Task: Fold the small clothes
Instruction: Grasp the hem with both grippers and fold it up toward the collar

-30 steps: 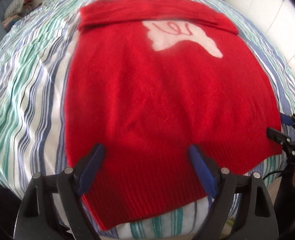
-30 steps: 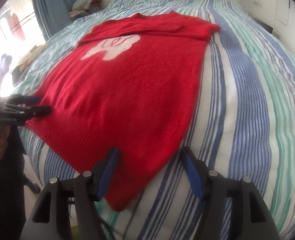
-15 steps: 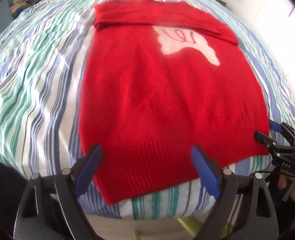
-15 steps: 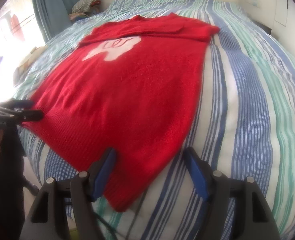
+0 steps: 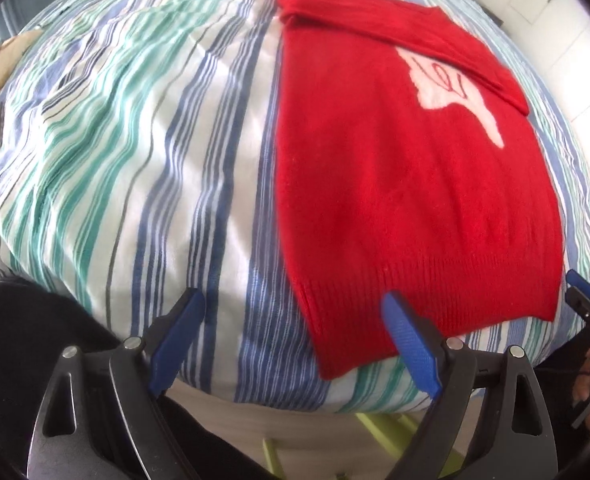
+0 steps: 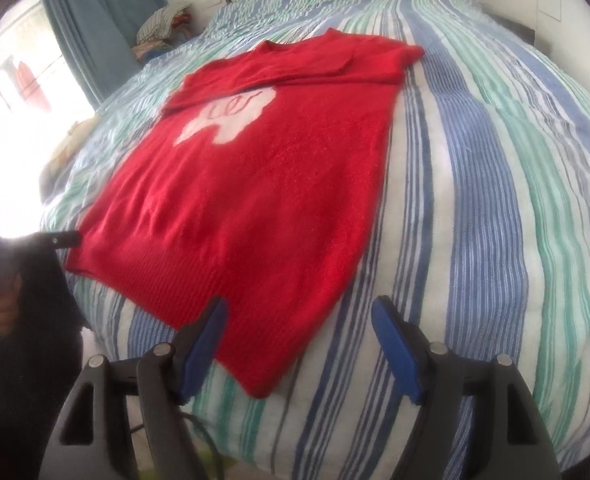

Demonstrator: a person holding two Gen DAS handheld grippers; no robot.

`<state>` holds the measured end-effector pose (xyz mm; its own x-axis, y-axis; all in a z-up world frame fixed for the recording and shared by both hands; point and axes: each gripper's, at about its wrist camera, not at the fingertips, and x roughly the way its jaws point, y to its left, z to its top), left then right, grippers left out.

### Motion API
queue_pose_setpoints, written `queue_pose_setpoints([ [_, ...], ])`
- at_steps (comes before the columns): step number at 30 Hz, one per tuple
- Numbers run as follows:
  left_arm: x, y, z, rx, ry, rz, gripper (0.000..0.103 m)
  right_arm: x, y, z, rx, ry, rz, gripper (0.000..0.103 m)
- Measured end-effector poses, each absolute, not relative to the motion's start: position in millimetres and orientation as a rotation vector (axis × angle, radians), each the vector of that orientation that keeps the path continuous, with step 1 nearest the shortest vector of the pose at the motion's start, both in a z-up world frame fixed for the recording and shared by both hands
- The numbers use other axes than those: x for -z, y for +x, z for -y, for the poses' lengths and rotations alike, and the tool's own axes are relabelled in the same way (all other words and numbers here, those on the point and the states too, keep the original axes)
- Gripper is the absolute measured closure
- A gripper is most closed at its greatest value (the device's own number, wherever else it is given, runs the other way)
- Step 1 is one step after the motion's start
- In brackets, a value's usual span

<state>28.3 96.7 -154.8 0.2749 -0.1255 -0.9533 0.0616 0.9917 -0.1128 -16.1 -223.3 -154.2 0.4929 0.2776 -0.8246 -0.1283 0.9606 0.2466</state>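
Note:
A small red sweater with a white patch on its chest lies flat on the striped bed, sleeves folded across the top, ribbed hem toward me. It also shows in the right wrist view. My left gripper is open and empty, by the hem's left corner at the bed's near edge. My right gripper is open and empty, over the hem's right corner. The right gripper's tips also show at the left wrist view's right edge.
The bed cover has blue, green and white stripes and drops off just below the hem. A blue curtain and a pile of clothes stand at the far left. White wall panels lie right of the bed.
My left gripper has moved left and back, off the middle of the hem to its left corner. My right gripper has drawn back slightly. The sweater has not moved.

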Motion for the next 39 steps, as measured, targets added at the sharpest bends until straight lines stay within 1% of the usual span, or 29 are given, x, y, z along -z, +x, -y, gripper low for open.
queue_pose_setpoints([
  [4, 161, 30, -94, 0.125, -0.072, -1.308, 0.013, 149, -32, 232, -0.262, 0.217, -1.062, 0.03],
  [6, 162, 29, -93, 0.143, -0.09, -1.313, 0.022, 150, -36, 235, -0.271, 0.261, -1.074, 0.03],
  [8, 163, 27, -92, 0.169, -0.111, -1.326, 0.037, 154, -35, 237, -0.279, 0.313, -1.077, 0.03],
  [9, 163, 25, -91, 0.181, -0.117, -1.331, 0.042, 157, -33, 237, -0.284, 0.346, -1.078, 0.03],
  [10, 163, 21, -90, 0.189, -0.118, -1.336, 0.056, 161, -30, 238, -0.296, 0.39, -1.083, 0.03],
  [11, 163, 20, -90, 0.2, -0.123, -1.345, 0.076, 166, -26, 238, -0.317, 0.441, -1.092, 0.03],
  [12, 165, 17, -87, 0.209, -0.131, -1.358, 0.086, 172, -23, 236, -0.339, 0.488, -1.108, 0.031],
  [13, 167, 15, -86, 0.213, -0.137, -1.371, 0.097, 178, -21, 236, -0.35, 0.522, -1.124, 0.037],
  [14, 167, 13, -86, 0.216, -0.138, -1.375, 0.099, 183, -19, 234, -0.346, 0.537, -1.137, 0.043],
  [15, 167, 12, -85, 0.219, -0.137, -1.374, 0.099, 186, -18, 233, -0.338, 0.536, -1.15, 0.062],
  [16, 165, 11, -85, 0.225, -0.139, -1.371, 0.1, 188, -17, 232, -0.334, 0.526, -1.166, 0.088],
  [17, 160, 12, -86, 0.232, -0.149, -1.366, 0.1, 190, -16, 231, -0.338, 0.513, -1.184, 0.098],
  [22, 134, 17, -106, 0.292, -0.319, -1.285, 0.101, 169, -21, 242, -0.349, 0.545, -1.139, 0.098],
  [24, 118, 22, -113, 0.321, -0.396, -1.206, 0.101, 160, -19, 251, -0.346, 0.583, -1.1, 0.098],
  [28, 89, 54, -116, 0.321, -0.443, -1.036, 0.101, 138, 2, 260, -0.346, 0.621, -1.009, 0.098],
  [33, 80, 147, -109, 0.304, -0.491, -0.931, 0.101, 109, 72, 274, -0.323, 0.597, -0.891, 0.098],
  [36, 82, 217, -98, 0.267, -0.453, -0.914, 0.101, 93, 135, 281, -0.295, 0.535, -0.836, 0.098],
  [39, 91, 287, -86, 0.219, -0.411, -0.927, 0.101, 89, 206, 292, -0.261, 0.521, -0.828, 0.098],
])
